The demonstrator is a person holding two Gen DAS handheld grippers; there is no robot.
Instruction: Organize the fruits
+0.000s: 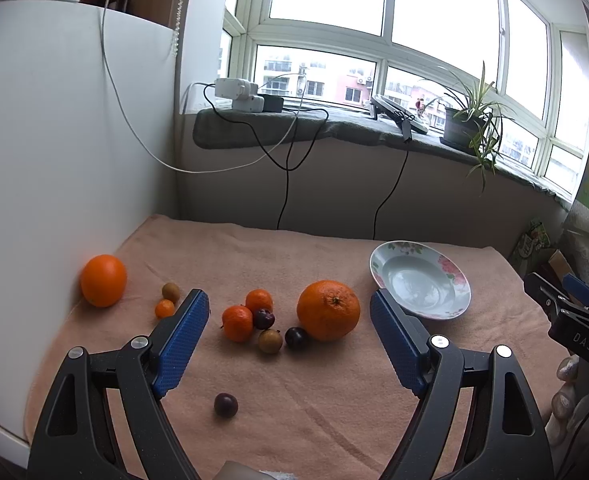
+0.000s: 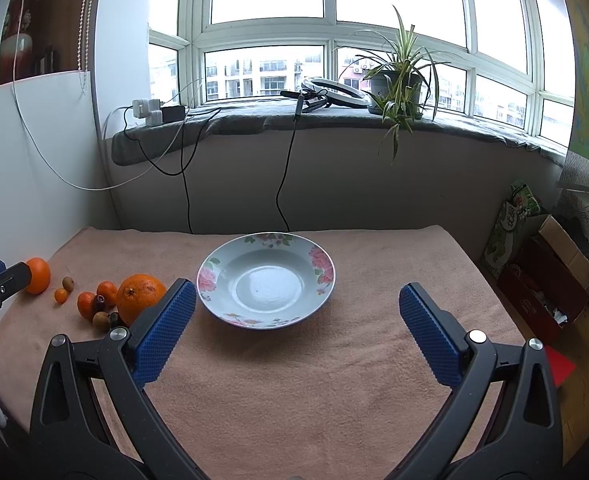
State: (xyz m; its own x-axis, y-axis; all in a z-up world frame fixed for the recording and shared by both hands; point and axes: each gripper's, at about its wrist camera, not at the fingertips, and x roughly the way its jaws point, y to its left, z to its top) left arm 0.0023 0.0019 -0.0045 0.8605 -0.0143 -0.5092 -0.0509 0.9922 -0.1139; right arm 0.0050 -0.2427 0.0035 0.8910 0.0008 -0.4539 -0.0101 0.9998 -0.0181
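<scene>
While a peach-coloured terry cloth (image 2: 294, 392) covers the desk, a shallow round ceramic plate with pink flower prints on its rim (image 2: 321, 264) sits bare at its middle, glazed and glossy against the soft nap.

Left of the plate lies the fruit. Nearest it is a large, dimpled orange with a green stem scar (image 1: 328, 309). Further left of the plate huddle two smaller smooth tangerines (image 1: 237, 322), two dark purple round plums (image 1: 296, 337) and a tan, matte longan (image 1: 270, 341), touching or nearly so. Beyond them, still further from the plate, sit a tiny orange kumquat (image 1: 164, 308) and a second tan longan (image 1: 170, 291), then a smooth bright orange (image 1: 103, 280) against the white panel (image 1: 54, 160). A third dark plum (image 1: 226, 405) lies alone, nearer the camera than the plate.

The left gripper (image 1: 290, 312), black-framed with blue, knurled rubber fingers (image 1: 186, 340), hangs left of the plate with its fingers spread wide, clamped on nothing; in the left wrist view the central cluster and the large orange appear between them, further off, untouched.

The right gripper (image 2: 296, 304) hangs in front of the plate, its blue fingers (image 2: 166, 328) likewise wide apart and empty; the plate appears between and beyond the tips, with the left finger's tip just beside its rim in the picture.
</scene>
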